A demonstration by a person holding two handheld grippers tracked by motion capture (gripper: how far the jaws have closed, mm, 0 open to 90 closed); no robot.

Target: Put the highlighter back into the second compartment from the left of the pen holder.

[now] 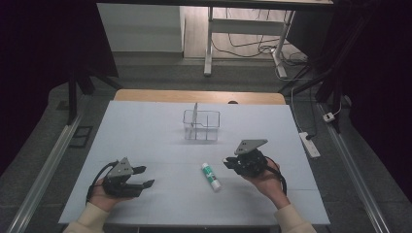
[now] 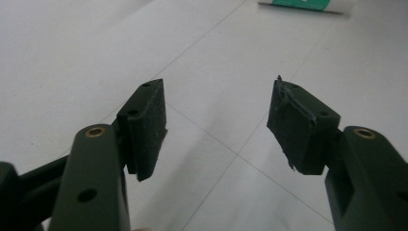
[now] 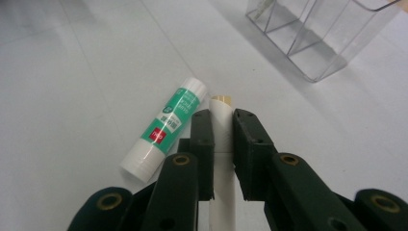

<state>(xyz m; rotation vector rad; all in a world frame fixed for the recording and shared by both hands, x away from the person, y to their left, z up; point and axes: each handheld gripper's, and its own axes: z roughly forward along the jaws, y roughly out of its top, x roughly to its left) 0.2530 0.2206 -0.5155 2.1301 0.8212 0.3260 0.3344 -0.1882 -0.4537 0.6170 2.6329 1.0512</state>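
White and slim, a plastic stick with a pale tan tip (image 3: 222, 139) is clamped between the two black jaws of the right gripper (image 3: 222, 122); it runs along the jaws, its tip poking out just past their ends. In the high view the right gripper (image 1: 228, 162) sits in the person's right hand (image 1: 266, 180), its jaws narrow and aimed left across the table, though the stick itself is too small to make out there.

Just beside that gripper, on the side of its left jaw in the right gripper view, lies a white glue stick with a green label and a small red patch (image 3: 166, 129), flat on the pale grey table top (image 3: 72, 96) and untouched by the jaws. In the high view the glue stick (image 1: 211, 175) lies between the two grippers, nearer the right one, and slanted.

Ahead of the right gripper and well apart from it stands a clear plastic organiser box with divided compartments (image 3: 317, 36). In the high view something thin stands upright in the organiser (image 1: 201, 124); which compartment holds it I cannot tell.

On the other side, the left gripper (image 2: 216, 120) has its jaws set wide with bare table between them. An end of the glue stick (image 2: 303, 5) lies well ahead of it, off to the side of its right jaw. In the high view the left gripper (image 1: 145, 177) is held low over the table by the left hand (image 1: 104, 194).
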